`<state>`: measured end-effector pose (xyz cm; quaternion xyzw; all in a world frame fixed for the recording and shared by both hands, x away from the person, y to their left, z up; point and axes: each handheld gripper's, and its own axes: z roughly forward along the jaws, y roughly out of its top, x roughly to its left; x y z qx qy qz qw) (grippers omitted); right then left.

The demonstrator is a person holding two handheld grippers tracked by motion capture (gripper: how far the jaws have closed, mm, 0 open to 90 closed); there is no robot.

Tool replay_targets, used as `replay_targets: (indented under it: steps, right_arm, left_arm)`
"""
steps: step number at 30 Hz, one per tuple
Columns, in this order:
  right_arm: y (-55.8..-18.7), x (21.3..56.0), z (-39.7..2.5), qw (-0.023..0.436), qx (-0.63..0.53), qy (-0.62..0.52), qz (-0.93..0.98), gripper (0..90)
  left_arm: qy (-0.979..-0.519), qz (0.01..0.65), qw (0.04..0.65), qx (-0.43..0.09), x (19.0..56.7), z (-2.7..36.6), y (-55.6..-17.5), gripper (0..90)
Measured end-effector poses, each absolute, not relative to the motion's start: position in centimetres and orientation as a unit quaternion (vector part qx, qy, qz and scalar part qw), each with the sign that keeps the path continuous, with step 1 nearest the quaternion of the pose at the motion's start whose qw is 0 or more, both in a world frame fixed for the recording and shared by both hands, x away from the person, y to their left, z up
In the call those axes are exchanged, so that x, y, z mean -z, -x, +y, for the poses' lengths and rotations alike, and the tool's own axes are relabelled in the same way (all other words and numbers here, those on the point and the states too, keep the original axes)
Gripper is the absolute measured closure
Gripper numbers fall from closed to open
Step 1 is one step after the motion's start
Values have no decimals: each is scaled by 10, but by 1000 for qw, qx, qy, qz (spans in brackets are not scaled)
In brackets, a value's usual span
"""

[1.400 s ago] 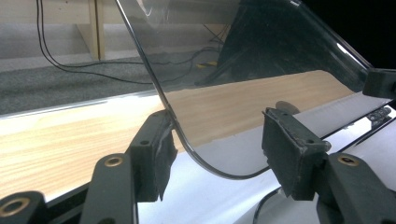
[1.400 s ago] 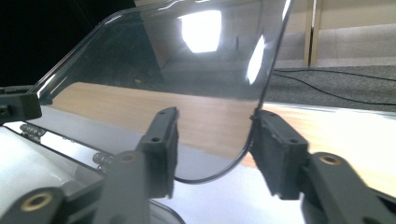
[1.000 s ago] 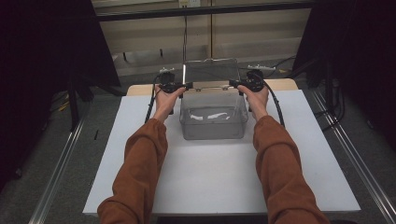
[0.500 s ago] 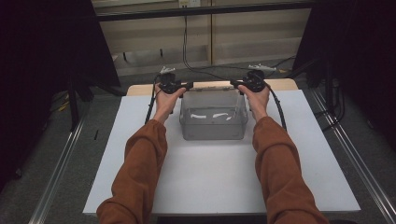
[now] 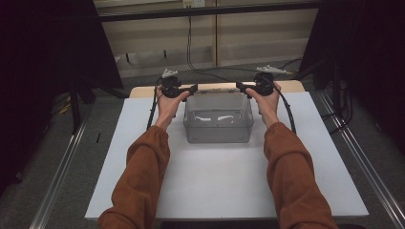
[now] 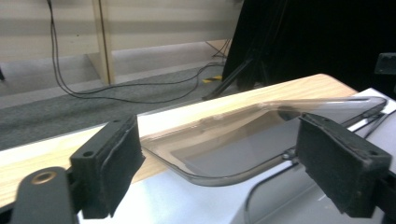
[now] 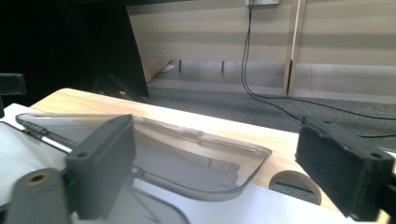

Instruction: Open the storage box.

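left tool [image 5: 192, 88]: jaws wide, at lid [image 5: 217, 88] left end | right tool [image 5: 241, 87]: wide, right end | forearms outstretched, parallel

A lab-style recording space; a white work table [image 5: 224, 186] stands on grey carpet [image 5: 57, 157], hemmed by black curtains [image 5: 47, 47]; metal floor rails [image 5: 57, 186] flank it; loose cables [image 5: 191, 52] run along a plain beige wall [image 5: 258, 33].

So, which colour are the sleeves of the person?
The sleeves are rust orange, clearest in the high view.
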<state>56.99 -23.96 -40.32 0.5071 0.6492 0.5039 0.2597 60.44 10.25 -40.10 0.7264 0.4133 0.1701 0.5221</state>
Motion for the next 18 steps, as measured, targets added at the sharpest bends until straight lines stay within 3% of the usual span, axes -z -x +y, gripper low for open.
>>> replay_targets:
  steps: [3,18]
  right_arm:
    - [-567,402,-237,259,-502,-509,650,13]
    - [-548,398,-230,293,-512,-475,654,31]
  left_arm:
    - [-730,400,526,-174,400,102,-601,112]
    - [-718,375,552,-197,398,112,-572,29]
